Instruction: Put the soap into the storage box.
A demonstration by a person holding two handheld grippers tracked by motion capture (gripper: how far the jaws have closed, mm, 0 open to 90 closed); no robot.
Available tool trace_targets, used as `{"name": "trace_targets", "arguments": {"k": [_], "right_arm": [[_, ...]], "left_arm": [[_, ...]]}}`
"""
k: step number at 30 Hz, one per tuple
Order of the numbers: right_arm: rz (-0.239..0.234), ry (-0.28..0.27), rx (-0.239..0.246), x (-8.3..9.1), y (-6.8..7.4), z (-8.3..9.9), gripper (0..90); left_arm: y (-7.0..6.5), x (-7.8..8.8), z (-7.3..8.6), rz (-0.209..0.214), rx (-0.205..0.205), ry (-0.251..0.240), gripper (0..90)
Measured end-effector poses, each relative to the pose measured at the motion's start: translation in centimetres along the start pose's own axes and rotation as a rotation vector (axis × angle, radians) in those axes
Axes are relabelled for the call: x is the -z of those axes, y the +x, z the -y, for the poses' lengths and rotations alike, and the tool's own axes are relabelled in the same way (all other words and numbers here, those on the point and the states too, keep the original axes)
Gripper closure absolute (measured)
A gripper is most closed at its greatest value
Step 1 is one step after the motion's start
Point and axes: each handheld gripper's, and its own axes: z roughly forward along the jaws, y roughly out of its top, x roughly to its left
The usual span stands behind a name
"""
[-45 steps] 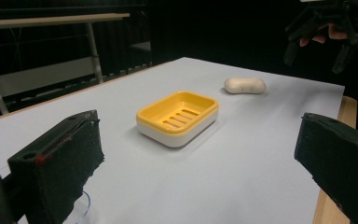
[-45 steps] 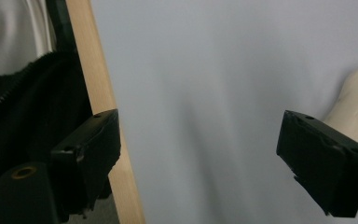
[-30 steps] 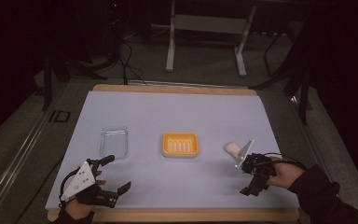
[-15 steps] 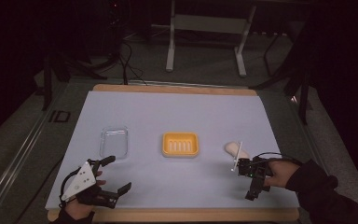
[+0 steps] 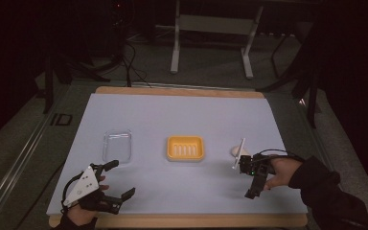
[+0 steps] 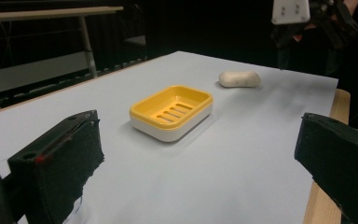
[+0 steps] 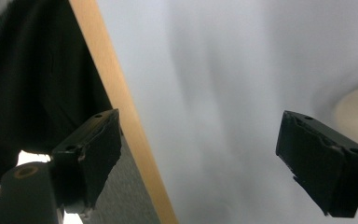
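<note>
High view: the soap bar (image 5: 233,151) lies just beyond the right gripper (image 5: 254,177), jaws spread empty, while the left gripper (image 5: 116,184), likewise released, waits far off.

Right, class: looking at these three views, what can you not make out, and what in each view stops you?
- Soap bar: in the high view the right gripper covers part of it; in the right gripper view it is cut off by the edge and blurred.
- Clear tray: too faint in the high view to tell whether anything lies in it.
- Soap dish: its far outer wall is hidden behind its own rim in the left gripper view.
</note>
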Motion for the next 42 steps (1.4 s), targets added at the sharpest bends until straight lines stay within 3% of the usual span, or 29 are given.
{"name": "trace_targets", "arguments": {"k": [13,25,34,36,37,39,42], "right_arm": [[0.09,-0.036,-0.072,1.4,-3.3,-1.2,14.4],[0.123,-0.077,-0.119,1.8,-5.8,-1.3,15.5],[0.168,-0.112,-0.287,0.7,-8.3,-1.4,16.5],[0.174,-0.115,-0.303,0.5,-8.5,-1.4,16.5],[0.163,-0.118,-0.348,0.1,-9.0,-1.3,16.5],[0.158,-0.116,-0.392,-0.3,-9.6,-1.2,16.6],[0.142,-0.117,-0.431,-0.8,-10.2,-1.0,18.3]], "left_arm": [[0.0,0.0,0.0,0.003,0.002,0.004,1.1],[0.0,0.0,0.0,0.003,0.003,0.004,1.1],[0.0,0.1,0.0,0.005,0.003,0.005,1.1],[0.0,0.1,0.0,0.006,0.003,0.005,1.1],[0.0,0.0,0.0,0.006,0.004,0.005,1.1],[0.0,0.0,0.0,0.007,0.004,0.005,1.1],[0.0,0.0,0.0,0.007,0.005,0.006,1.1]]}}
